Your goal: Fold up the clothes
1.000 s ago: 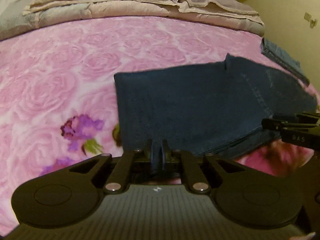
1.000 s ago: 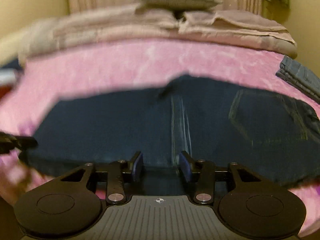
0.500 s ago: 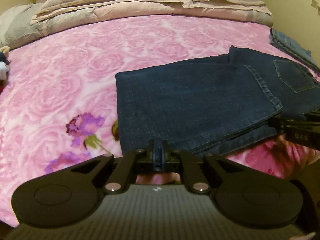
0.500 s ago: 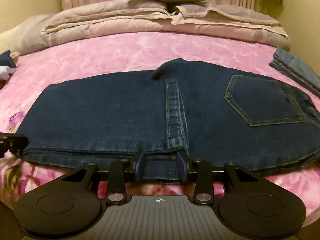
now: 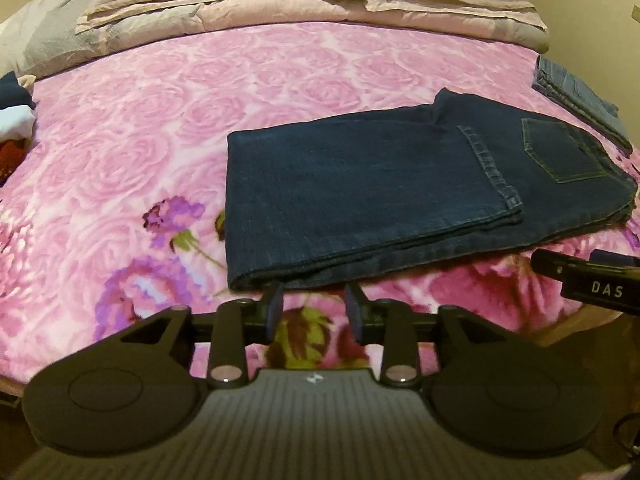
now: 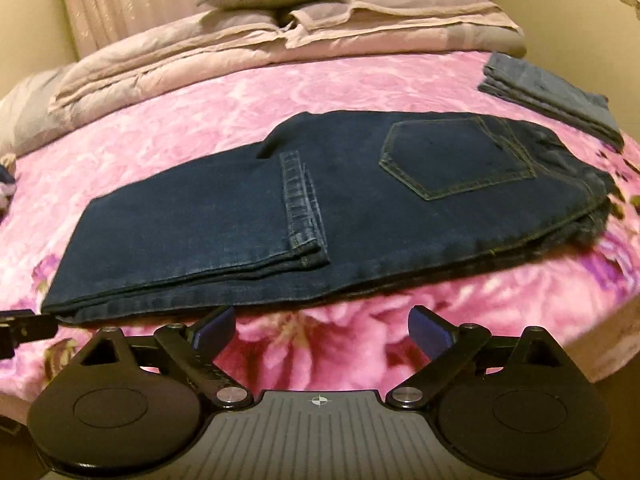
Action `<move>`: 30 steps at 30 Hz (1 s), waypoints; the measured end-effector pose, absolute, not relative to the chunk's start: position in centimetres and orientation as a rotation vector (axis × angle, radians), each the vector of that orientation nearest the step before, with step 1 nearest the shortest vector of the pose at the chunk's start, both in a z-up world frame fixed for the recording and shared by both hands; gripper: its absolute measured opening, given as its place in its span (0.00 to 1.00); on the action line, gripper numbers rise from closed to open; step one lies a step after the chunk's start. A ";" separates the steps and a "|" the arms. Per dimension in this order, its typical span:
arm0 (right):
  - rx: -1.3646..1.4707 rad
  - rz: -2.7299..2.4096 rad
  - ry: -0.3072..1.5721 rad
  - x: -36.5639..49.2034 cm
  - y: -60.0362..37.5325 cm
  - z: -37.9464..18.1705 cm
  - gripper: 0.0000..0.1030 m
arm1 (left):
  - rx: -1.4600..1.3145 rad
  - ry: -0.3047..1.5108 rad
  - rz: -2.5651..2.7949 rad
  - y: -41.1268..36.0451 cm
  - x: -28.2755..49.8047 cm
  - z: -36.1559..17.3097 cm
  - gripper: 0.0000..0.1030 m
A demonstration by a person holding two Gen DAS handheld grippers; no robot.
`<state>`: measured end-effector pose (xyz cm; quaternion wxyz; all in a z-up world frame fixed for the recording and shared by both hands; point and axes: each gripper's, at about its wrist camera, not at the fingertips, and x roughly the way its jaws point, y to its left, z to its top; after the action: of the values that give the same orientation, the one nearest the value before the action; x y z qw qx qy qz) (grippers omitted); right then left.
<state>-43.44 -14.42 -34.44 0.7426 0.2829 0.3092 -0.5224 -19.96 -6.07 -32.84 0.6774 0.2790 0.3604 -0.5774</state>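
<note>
While both grippers gape, left gripper (image 5: pixel 314 312), right gripper (image 6: pixel 320 330), folded jeans (image 6: pixel 240 220) untouched

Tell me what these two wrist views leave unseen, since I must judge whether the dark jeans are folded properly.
- dark jeans: underside and inner layers, hidden by the top fold in both views.
- lighter folded jeans: far end cut off by the left view's edge.
- clothes pile: mostly cropped at the left view's edge.
- right gripper: partly cropped in left view.
</note>
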 end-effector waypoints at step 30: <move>0.593 -1.228 0.592 -46.8 -8.4 -28.8 0.93 | 0.590 0.703 -1.377 -0.8 -23.7 -28.0 0.46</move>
<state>-46.75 -8.45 -28.80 0.7362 0.2701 0.2694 -0.5589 -23.65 -0.79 -27.96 0.6769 0.2626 0.3127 -0.6124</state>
